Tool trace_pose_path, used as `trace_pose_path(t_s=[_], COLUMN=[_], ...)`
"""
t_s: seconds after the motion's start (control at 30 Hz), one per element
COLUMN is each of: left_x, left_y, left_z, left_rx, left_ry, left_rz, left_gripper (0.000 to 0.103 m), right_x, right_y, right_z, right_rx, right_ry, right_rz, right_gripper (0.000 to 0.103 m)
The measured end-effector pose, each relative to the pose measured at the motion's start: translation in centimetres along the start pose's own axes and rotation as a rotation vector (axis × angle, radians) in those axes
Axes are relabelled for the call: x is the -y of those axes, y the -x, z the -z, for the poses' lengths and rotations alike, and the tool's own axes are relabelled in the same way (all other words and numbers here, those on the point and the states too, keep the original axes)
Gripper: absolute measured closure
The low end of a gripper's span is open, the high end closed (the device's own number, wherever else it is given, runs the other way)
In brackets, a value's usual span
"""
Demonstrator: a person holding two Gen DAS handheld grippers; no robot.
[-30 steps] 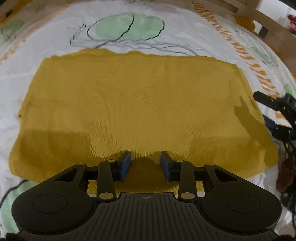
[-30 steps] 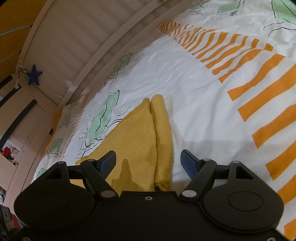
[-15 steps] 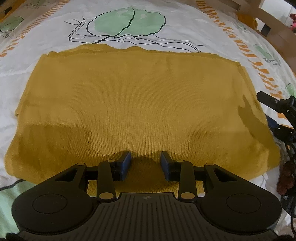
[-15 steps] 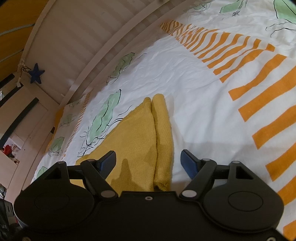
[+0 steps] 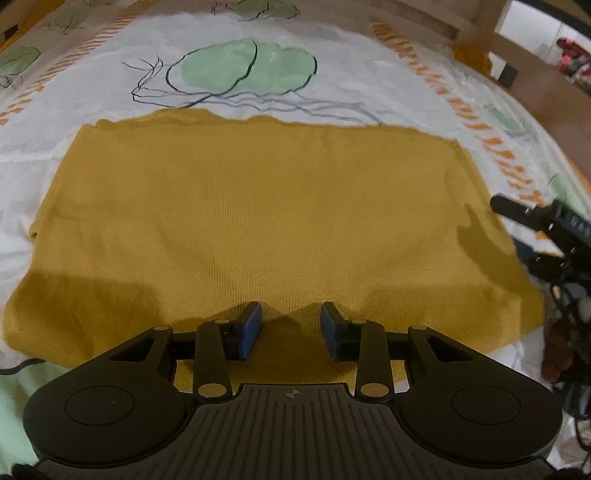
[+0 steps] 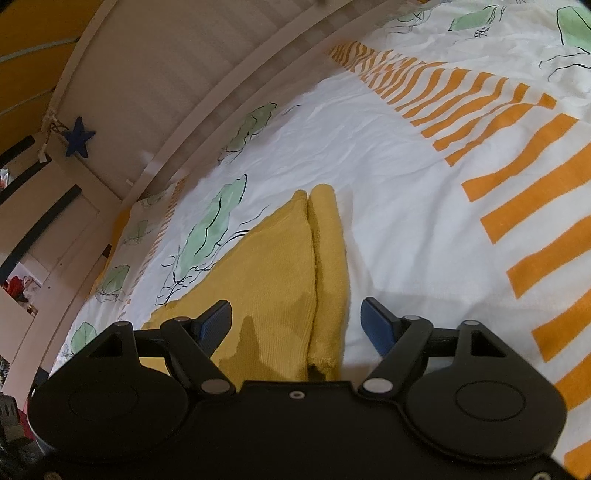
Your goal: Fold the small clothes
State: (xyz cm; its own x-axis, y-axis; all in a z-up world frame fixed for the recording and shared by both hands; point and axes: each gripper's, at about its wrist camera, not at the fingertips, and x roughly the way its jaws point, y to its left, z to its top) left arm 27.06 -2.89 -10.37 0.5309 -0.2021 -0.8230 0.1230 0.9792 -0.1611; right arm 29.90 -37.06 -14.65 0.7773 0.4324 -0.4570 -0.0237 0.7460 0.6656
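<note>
A mustard-yellow knitted garment (image 5: pixel 258 221) lies flat as a wide folded rectangle on the bed. My left gripper (image 5: pixel 291 328) is open and empty, its blue pads just above the garment's near edge at the middle. My right gripper (image 6: pixel 297 325) is open wide and empty, straddling the garment's (image 6: pixel 280 273) right folded edge, where a doubled roll of fabric (image 6: pixel 328 258) shows. The right gripper also shows in the left wrist view (image 5: pixel 532 229) at the garment's right side.
The bed has a white cover (image 6: pixel 388 177) with green leaf prints and orange stripes. A slatted bed rail (image 6: pixel 207 85) with a blue star (image 6: pixel 79 136) runs along the far side. A wooden frame (image 5: pixel 476 33) stands at the upper right. Dark cables (image 5: pixel 569 321) lie at the right.
The left wrist view has tilted up a little, showing more bed beyond the garment. The right gripper has barely moved. Both grippers stay open.
</note>
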Motion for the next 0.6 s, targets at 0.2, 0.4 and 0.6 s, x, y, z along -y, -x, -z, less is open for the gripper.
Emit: trace_pose_path(t_s=[0.2, 0.4, 0.6], left_x=[-2.5, -4.8, -6.8], left_y=[2.9, 4.7, 5.0], left_z=[-2.4, -6.0, -7.1], left_rx=[0.116, 0.157, 0.163], left_ry=[0.047, -0.012, -0.026], left_rz=[-0.046, -0.216, -0.297], left_gripper=[0.069, 0.067, 0.067], right_x=[-0.4, -0.6, -0.8], right_y=[-0.1, -0.3, -0.7], right_z=[0.0, -0.5, -1.2], right_rx=[-0.033, -0.086, -0.147], right_ry=[0.033, 0.024, -0.007], right_rz=[-0.003, -0.008, -0.001], right_gripper=[0.024, 0.023, 0.023])
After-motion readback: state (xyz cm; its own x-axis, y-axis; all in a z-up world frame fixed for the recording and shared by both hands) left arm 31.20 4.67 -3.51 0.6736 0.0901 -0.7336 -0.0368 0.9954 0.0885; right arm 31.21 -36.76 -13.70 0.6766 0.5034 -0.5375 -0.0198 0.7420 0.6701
